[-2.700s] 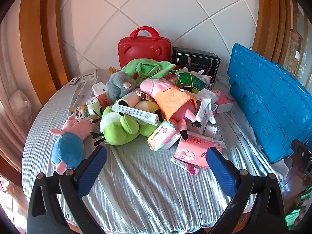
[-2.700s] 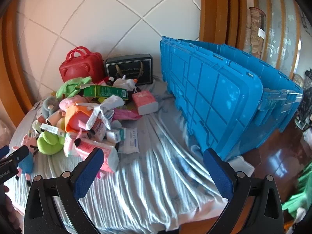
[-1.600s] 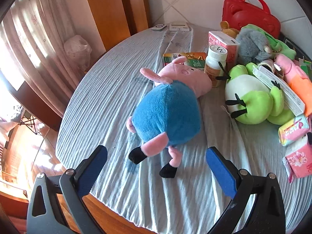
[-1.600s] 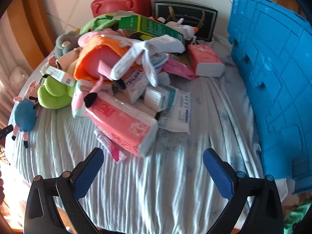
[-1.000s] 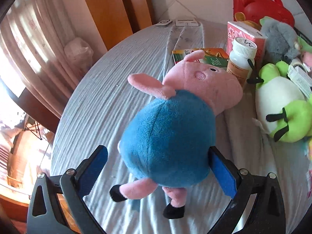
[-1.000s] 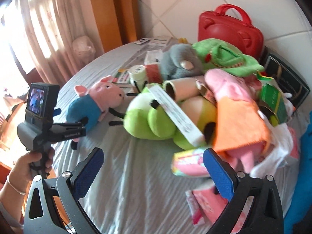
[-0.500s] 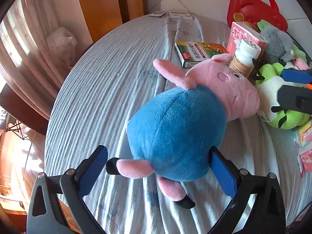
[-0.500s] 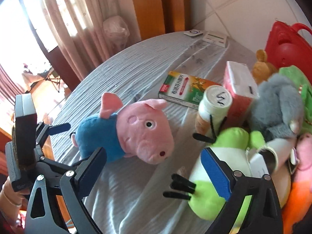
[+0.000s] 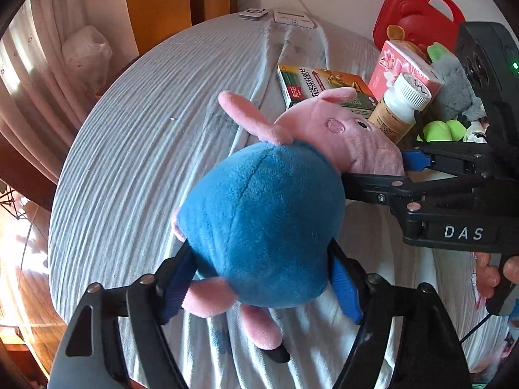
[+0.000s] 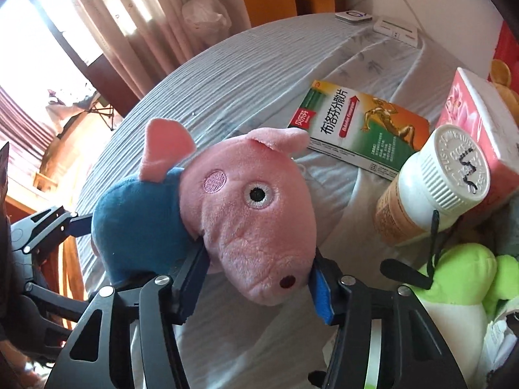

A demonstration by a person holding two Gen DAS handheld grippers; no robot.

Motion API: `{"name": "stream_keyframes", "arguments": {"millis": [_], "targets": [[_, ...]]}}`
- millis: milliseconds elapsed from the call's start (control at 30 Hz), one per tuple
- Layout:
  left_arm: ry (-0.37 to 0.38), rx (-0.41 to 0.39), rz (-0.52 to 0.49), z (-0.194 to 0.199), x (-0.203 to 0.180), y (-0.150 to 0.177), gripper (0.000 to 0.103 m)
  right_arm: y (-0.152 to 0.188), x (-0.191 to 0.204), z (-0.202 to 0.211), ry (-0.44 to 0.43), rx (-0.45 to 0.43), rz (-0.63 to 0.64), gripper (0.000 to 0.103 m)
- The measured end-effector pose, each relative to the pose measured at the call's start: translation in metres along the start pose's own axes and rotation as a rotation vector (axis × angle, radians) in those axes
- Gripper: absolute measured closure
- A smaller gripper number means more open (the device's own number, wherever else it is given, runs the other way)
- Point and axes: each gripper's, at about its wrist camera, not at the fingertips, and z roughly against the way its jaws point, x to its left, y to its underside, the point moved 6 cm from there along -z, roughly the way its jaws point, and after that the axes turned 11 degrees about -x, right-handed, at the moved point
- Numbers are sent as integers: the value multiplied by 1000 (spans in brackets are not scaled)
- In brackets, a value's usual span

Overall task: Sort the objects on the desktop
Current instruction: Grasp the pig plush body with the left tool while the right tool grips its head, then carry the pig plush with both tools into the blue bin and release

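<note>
The pink plush pig in a blue fleece body (image 9: 259,223) lies on the round counter draped in a pale blue-grey ribbed cloth (image 9: 146,136), near its front edge. The left gripper (image 9: 259,283) is closing, its blue pads pressed against both flanks of the blue body. The right gripper (image 10: 259,275) is closing as well, its pads against either side of the pink snout. Just behind the pig's head lie a flat green-and-orange medicine box (image 10: 363,129) and a tilted white-capped pill bottle (image 10: 431,184), the bottle leaning against a pink tissue pack (image 10: 480,120). A lime-green plush toy (image 10: 454,278) sits just beside the bottle.
</note>
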Motion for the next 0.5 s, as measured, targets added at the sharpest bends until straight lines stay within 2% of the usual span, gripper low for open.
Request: {"name": "stream_keyframes", "arguments": {"millis": [233, 333, 500], "targets": [[22, -119, -120, 47, -20, -27, 31, -18, 2, 59, 31, -131, -50, 53], [68, -178, -162, 65, -39, -47, 31, -25, -6, 95, 86, -197, -80, 53], [182, -275, -261, 98, -90, -75, 31, -24, -29, 168, 226, -321, -142, 53]]}}
